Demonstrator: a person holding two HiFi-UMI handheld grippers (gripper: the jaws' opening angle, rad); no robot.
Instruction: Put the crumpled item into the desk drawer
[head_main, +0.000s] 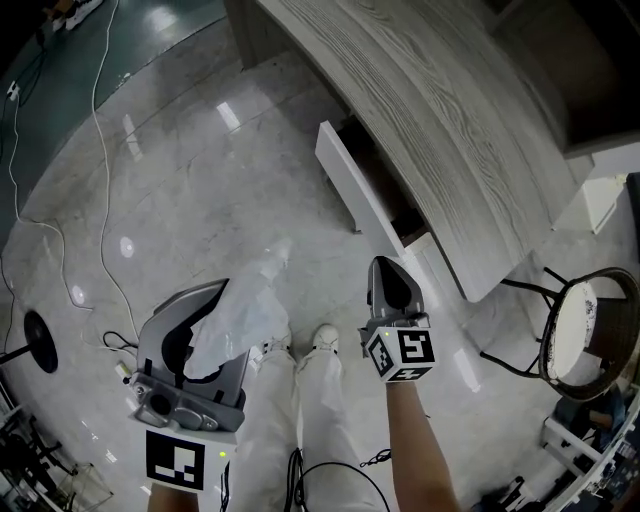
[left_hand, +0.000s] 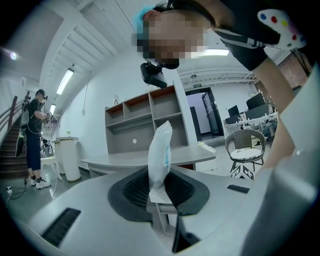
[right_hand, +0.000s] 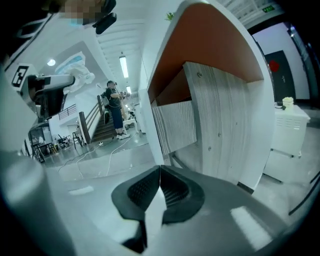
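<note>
The crumpled item (head_main: 245, 308) is a white, wrinkled bag. It sticks up from my left gripper (head_main: 222, 296), which is shut on its lower end at the bottom left of the head view. In the left gripper view the bag (left_hand: 160, 152) stands upright between the dark pads of the gripper (left_hand: 160, 189). My right gripper (head_main: 388, 266) is shut and empty, its tips touching (right_hand: 159, 172). It hangs just in front of the desk drawer (head_main: 350, 185), which is pulled out from under the grey wood-grain desk (head_main: 470, 120). The drawer's white front (right_hand: 150, 125) is close ahead in the right gripper view.
A wicker chair (head_main: 585, 335) with a white cushion stands right of the desk. White cables (head_main: 100, 150) run over the glossy floor at left, beside a black round base (head_main: 40, 340). My legs and shoes (head_main: 325, 340) are between the grippers. A person (left_hand: 35, 135) stands far off.
</note>
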